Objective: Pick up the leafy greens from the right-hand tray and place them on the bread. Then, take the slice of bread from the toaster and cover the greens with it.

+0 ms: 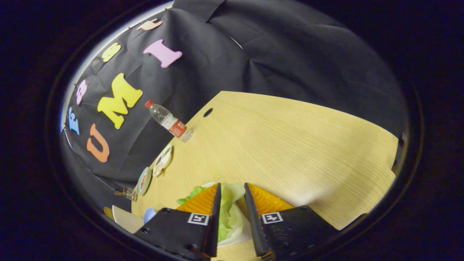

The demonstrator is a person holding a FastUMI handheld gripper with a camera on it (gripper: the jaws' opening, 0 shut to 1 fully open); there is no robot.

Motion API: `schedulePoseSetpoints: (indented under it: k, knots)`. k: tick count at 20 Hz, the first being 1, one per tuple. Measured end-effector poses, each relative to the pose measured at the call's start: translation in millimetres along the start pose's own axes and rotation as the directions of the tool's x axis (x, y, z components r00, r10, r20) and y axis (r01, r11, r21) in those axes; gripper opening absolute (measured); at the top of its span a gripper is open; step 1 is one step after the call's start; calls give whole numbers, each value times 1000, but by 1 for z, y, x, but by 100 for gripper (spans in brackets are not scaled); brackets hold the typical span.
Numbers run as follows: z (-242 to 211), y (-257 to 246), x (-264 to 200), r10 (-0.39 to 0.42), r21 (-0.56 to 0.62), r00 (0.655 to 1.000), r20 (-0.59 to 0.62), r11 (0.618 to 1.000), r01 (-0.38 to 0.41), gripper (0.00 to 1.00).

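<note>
The pale green leafy greens (229,214) lie on a white tray (237,240) right under my gripper (232,184). Both fingers straddle the greens, one on each side, with the leaves filling the gap between them. The jaws stand partly apart, and I cannot see the fingers squeezing the leaves. A frilly edge of the greens (188,197) pokes out beyond the left finger.
The light wooden table (290,145) stretches ahead of the fingers, with a round cable hole (208,112) near its far edge. A water bottle (169,121) stands at the far left, with two small plates (162,160) nearer. A white dish (125,218) and a small metal object (127,194) sit left of the fingers.
</note>
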State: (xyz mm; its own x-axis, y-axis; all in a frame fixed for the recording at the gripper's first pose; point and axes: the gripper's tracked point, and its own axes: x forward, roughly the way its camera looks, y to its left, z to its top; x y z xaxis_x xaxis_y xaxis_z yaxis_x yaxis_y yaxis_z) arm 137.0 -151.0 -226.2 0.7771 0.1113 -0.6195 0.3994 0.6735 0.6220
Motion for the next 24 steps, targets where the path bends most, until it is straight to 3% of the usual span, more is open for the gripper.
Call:
schedulePoseSetpoints:
  k: [3,4,9,16,24]
  knots:
    - [3,0,-4,26,5,1000,0,1000,-26,6]
    - [5,-1,5,33,0,999,9,999,-33,1]
    - [19,25,-30,99,-12,993,66,995,-98,0]
    - [30,101,-92,220,-83,962,161,974,-209,0]
    - [-22,216,-123,355,-157,923,146,930,-333,0]
